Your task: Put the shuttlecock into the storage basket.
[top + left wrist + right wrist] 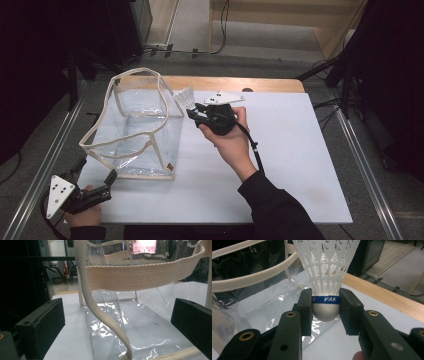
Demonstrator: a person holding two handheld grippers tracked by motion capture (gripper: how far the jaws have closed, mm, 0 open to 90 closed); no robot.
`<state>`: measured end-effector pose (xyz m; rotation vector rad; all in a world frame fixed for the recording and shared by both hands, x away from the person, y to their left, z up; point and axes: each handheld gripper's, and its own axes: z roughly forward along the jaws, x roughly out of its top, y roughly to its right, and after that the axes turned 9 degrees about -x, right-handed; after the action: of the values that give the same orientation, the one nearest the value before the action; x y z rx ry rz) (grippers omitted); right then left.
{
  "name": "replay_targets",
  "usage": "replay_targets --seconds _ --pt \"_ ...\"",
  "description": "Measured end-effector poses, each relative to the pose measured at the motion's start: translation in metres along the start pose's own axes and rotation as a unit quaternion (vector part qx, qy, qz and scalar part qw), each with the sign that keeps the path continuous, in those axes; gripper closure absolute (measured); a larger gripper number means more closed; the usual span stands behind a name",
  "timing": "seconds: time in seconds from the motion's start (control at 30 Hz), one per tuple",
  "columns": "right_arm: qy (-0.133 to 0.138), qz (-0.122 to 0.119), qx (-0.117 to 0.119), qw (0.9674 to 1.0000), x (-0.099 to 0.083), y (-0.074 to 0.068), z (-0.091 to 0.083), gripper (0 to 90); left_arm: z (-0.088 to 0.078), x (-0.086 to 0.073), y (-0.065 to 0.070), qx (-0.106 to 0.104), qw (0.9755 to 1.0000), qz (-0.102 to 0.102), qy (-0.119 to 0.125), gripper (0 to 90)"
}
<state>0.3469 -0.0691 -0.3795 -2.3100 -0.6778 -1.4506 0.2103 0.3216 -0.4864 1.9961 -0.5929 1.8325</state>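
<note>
Shuttlecock (325, 277) is clamped by its rounded cork base between the right gripper (325, 308) pads, white skirt pointing away from the hand. In the high view it is held above the table (280, 150), just beside the right-hand rim of the clear bag (135, 125), with the long axis aimed roughly at the bag opening. The bag lies left of the right gripper (196, 113), so the drop is judged to need a short carry leftward over the rim. The bag stands open, cream webbing trim (135, 275) around the top; nothing is seen inside. Left gripper (95, 177) is nearer the bag's front corner, jaws wide, with the strap and front wall between them and no pad seen pressing. Bag wall sags, so the rim may catch the skirt.
</note>
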Motion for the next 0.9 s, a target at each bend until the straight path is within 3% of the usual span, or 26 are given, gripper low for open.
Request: replay_targets --seconds 0.9 --pt "0.008 -0.007 0.001 0.9999 0.015 -0.001 -0.005 63.3 0.0 0.0 0.0 0.0 1.0 0.002 0.0 0.0"
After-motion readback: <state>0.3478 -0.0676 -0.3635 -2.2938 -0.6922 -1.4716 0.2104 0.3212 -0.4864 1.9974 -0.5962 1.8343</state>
